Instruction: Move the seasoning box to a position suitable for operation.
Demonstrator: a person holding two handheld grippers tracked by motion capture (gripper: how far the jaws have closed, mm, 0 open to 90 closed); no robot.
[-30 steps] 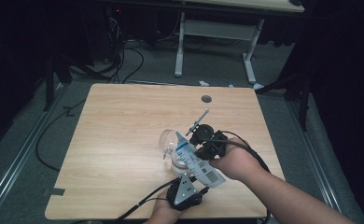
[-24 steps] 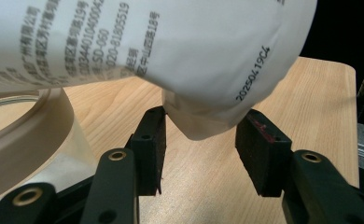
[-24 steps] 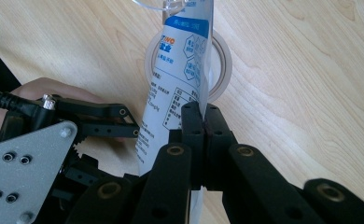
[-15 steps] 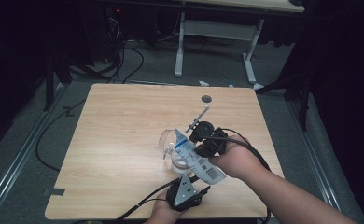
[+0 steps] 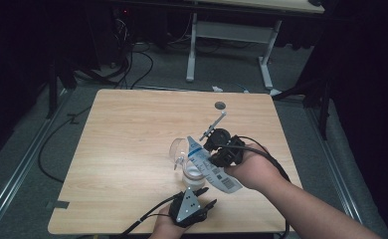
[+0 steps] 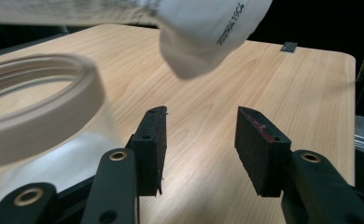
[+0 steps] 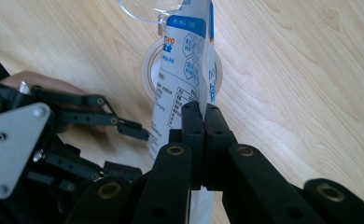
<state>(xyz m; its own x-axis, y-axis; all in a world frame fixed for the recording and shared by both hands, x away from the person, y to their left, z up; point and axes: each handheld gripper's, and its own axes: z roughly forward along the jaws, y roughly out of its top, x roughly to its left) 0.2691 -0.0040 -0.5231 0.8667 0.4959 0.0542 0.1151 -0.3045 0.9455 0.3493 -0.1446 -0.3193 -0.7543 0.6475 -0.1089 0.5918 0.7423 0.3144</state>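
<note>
One white-and-blue pouch (image 7: 185, 70) hangs tilted over the open glass jar (image 5: 193, 172) at the table's (image 5: 132, 149) near middle. Its small print is unreadable; a printed code on its corner in the left gripper view is blurred. The right gripper (image 7: 201, 116) pinches the pouch tight. The left gripper (image 6: 201, 140) gapes, holding nothing, beside the jar.

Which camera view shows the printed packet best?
The right gripper view: the packet hangs over the jar, pinched by the right hand-held gripper, print facing the camera. The high view shows it small; the left gripper view shows its blurred white end.
</note>
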